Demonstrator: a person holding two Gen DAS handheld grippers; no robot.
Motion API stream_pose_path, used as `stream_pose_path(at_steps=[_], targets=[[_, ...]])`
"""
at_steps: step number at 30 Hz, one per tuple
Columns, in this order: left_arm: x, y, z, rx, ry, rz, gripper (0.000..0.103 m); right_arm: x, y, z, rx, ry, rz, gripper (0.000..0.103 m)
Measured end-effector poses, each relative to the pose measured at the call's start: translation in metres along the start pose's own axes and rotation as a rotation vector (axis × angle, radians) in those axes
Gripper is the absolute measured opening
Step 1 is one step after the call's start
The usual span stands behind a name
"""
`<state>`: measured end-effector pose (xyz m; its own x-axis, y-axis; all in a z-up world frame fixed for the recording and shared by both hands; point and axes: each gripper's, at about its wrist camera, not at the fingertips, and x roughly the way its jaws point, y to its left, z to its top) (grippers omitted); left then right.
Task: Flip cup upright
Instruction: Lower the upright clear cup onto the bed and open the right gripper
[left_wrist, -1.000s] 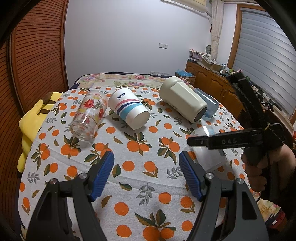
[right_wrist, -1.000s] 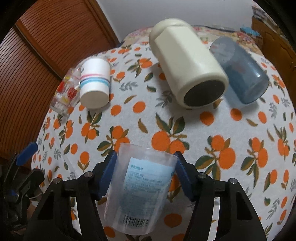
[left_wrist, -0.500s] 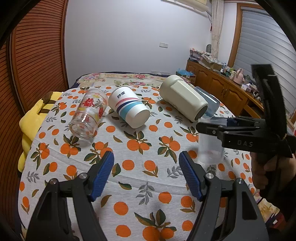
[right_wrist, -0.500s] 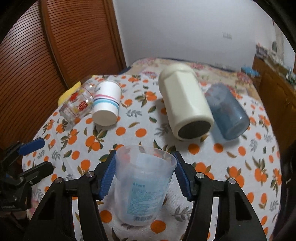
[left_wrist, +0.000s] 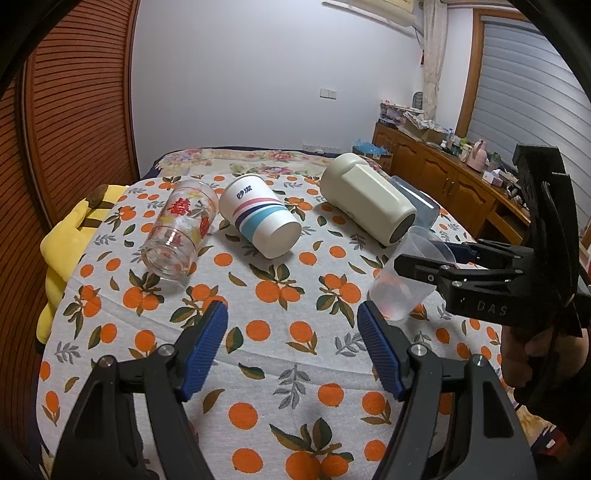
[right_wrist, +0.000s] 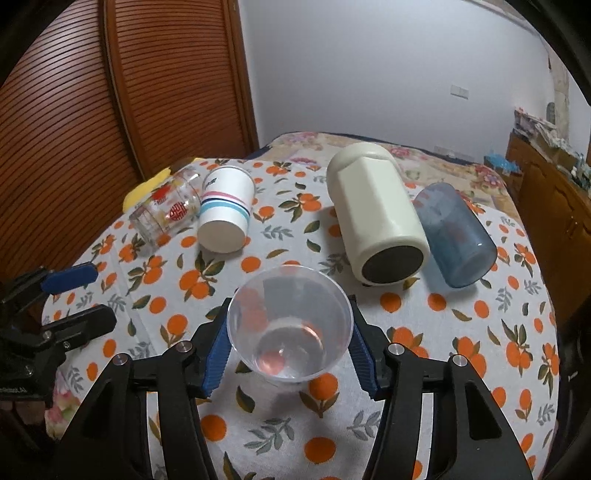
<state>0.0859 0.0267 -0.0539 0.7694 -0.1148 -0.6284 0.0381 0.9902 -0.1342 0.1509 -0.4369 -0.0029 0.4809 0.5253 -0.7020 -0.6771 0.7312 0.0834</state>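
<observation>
Right gripper (right_wrist: 290, 354): its blue pads pinch the clear plastic cup (right_wrist: 289, 325) on both sides, just below the rim.
Clear plastic cup: mouth up and leaning a little toward the camera; from the left wrist view (left_wrist: 404, 275) its base sits at or just above the tablecloth (left_wrist: 280, 343), and contact cannot be confirmed.
Left gripper (left_wrist: 291, 345): spread wide, holding nothing, low over the near part of the table, just beside the cup's base.
Step in hand: judged to be the set-down, with the turn nearly complete.
Risk, tipping: if the pads let go while the cup is tilted or off the cloth, the light cup could drop on its edge and roll over.
Risk, squeeze: the thin wall may flex under the pinch and spring sideways on release.
Risk, cloth: the soft patterned tablecloth may give an uneven seat.
Risk, collision: the left gripper's right pad (left_wrist: 376, 347) is near the cup; a stray move could knock it.
Cream bottle (right_wrist: 376, 218): on its side just beyond the cup, dark end facing it; a forward push could bump it.
Blue tumbler (right_wrist: 454, 232): on its side, touching the cream bottle's right.
Striped paper cup (right_wrist: 225, 218): on its side, farther left.
Printed glass (right_wrist: 164, 214): on its side beside the striped paper cup, near the table's left edge.
</observation>
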Motion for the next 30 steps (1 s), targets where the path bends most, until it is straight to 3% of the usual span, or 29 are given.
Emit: stream_pose_path(at_steps=[10,14,19,27,30], targets=[[-0.014,-0.002,0.002,0.015,-0.088,0.038,0.074,-0.002,0.008,-0.004,-0.012,0.013,0.013,0.058],[-0.017,-0.003,0.004,0.016,-0.108,0.052,0.074,-0.003,0.007,-0.004,0.008,0.01,0.031,0.065],[-0.021,-0.004,0.005,0.014,-0.124,0.054,0.075,-0.007,0.009,-0.004,0.012,-0.004,0.036,0.066],[-0.025,-0.013,0.007,0.025,-0.142,0.065,0.09,-0.03,0.004,-0.008,0.05,-0.074,0.031,0.086],[-0.029,-0.017,0.01,0.029,-0.156,0.071,0.091,-0.044,0.0,-0.011,0.073,-0.113,0.016,0.088]])
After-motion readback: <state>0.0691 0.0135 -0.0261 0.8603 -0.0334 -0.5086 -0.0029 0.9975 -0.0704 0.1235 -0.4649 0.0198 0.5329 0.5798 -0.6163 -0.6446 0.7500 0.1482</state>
